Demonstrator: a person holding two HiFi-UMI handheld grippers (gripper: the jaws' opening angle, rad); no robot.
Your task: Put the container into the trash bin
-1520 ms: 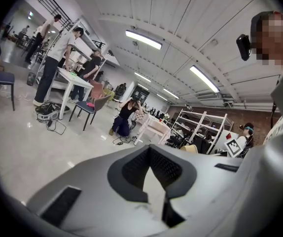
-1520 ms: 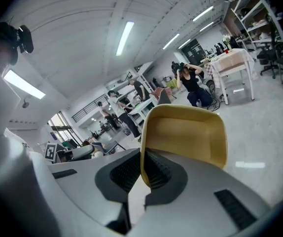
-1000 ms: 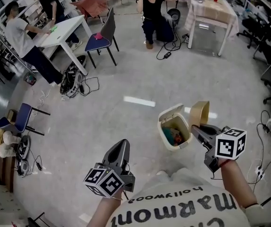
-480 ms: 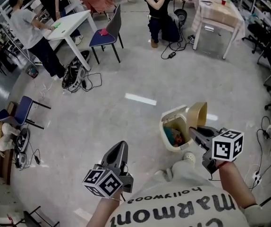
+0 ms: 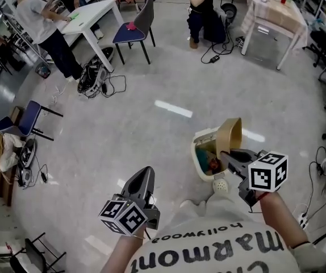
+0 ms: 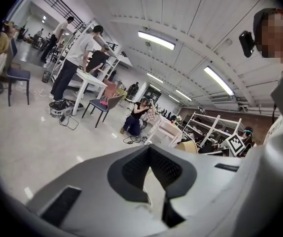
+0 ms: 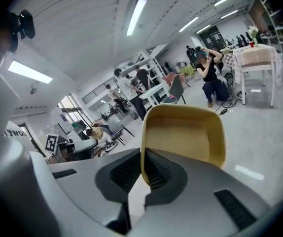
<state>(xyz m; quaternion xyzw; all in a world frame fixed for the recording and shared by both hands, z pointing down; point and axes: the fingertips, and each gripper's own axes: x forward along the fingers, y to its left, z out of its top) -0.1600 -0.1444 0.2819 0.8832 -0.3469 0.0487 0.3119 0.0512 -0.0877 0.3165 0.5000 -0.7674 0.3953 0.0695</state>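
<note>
Head view puts the person right over the trash bin (image 5: pixel 204 140), a small cream one standing open on the grey floor with some teal and reddish rubbish already in it. The right gripper (image 5: pixel 229 154) has its jaws clamped on one thin wall of the container (image 5: pixel 230 133), a tan, empty tub held tipped on its side just above the bin's far rim. The right gripper view shows that same wall pinched between the dark pads. The left gripper (image 5: pixel 145 177) hangs well off to the side, jaws drawn together on nothing, and takes no part. To my eye the carry is about finished: the tub is at the bin but not in it, so what is left is to bring it over the opening and let go. As for writing, the person's shirt (image 5: pixel 220 249) carries print that reads upside down from here, "hollywood" above larger letters like "Marmont". The cubes bear only black-and-white square markers, and I can see no label on the tub or bin.
</note>
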